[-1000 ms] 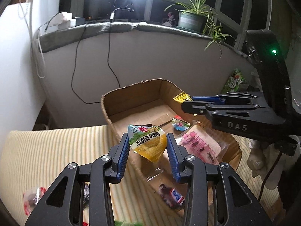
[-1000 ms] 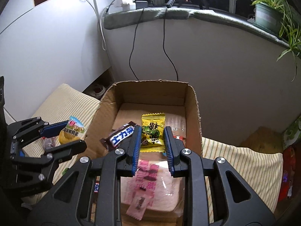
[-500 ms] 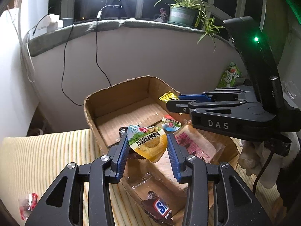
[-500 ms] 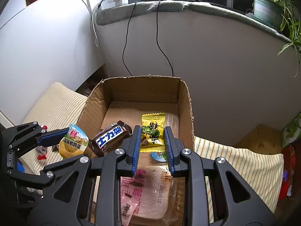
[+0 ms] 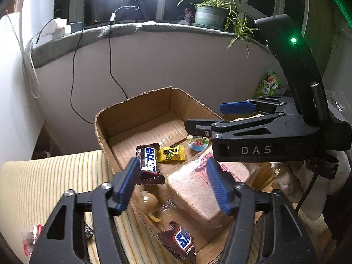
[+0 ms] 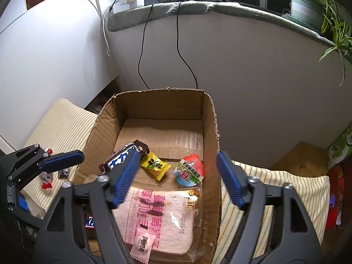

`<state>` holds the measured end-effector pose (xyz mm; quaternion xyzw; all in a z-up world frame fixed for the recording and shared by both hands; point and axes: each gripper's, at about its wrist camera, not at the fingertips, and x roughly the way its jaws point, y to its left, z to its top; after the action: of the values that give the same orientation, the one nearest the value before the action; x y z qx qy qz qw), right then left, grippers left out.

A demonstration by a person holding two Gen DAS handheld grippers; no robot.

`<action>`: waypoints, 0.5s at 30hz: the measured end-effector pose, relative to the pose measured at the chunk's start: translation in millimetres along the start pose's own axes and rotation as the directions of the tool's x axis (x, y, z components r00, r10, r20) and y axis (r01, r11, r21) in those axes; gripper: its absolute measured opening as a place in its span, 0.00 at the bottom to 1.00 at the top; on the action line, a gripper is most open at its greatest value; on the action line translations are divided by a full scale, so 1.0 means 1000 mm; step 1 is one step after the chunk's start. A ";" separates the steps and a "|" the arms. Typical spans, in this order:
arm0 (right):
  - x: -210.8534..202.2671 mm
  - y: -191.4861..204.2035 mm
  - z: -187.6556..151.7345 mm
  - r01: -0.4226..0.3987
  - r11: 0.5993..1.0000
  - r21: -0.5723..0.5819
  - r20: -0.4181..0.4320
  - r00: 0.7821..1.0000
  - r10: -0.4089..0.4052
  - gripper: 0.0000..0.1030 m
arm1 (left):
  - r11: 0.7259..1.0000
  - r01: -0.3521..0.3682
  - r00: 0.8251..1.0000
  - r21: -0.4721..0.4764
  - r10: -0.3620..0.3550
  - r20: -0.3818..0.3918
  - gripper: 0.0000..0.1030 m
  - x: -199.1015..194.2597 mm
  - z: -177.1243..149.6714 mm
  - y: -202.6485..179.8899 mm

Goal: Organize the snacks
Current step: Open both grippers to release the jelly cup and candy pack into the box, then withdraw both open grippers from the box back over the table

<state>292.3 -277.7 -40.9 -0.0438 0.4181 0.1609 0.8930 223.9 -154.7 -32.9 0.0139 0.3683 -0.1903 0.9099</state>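
Note:
An open cardboard box holds several snacks: a wrapped bread slice, a Snickers bar, a yellow candy packet, a round jelly cup and a second Snickers. My left gripper is open and empty above the box's near left edge. My right gripper is open and empty above the bread; its body also shows in the left wrist view.
The box sits on a striped cushion. Small red and dark candies lie on the cushion left of the box. A curved wall with cables and a sill with a potted plant stand behind.
Both grippers opened. The right one let go of the yellow candy packet, which now lies in the box. The left one let go of its yellow snack pack, now out of sight.

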 end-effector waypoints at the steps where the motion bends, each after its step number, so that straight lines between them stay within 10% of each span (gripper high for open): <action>1: -0.001 0.000 0.000 0.007 1.000 0.000 0.002 1.000 -0.007 0.83 | 1.000 0.000 1.000 -0.001 0.000 0.000 0.64 0.000 0.000 0.000; 15: -0.020 0.007 -0.002 0.037 0.999 0.001 0.027 0.999 -0.037 0.83 | 1.000 -0.002 1.000 -0.007 0.002 0.029 0.65 -0.023 -0.003 0.001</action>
<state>276.3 -276.2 -26.8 -0.0492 0.4050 0.1449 0.9014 207.2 -145.7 -20.3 0.0085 0.3559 -0.1884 0.9153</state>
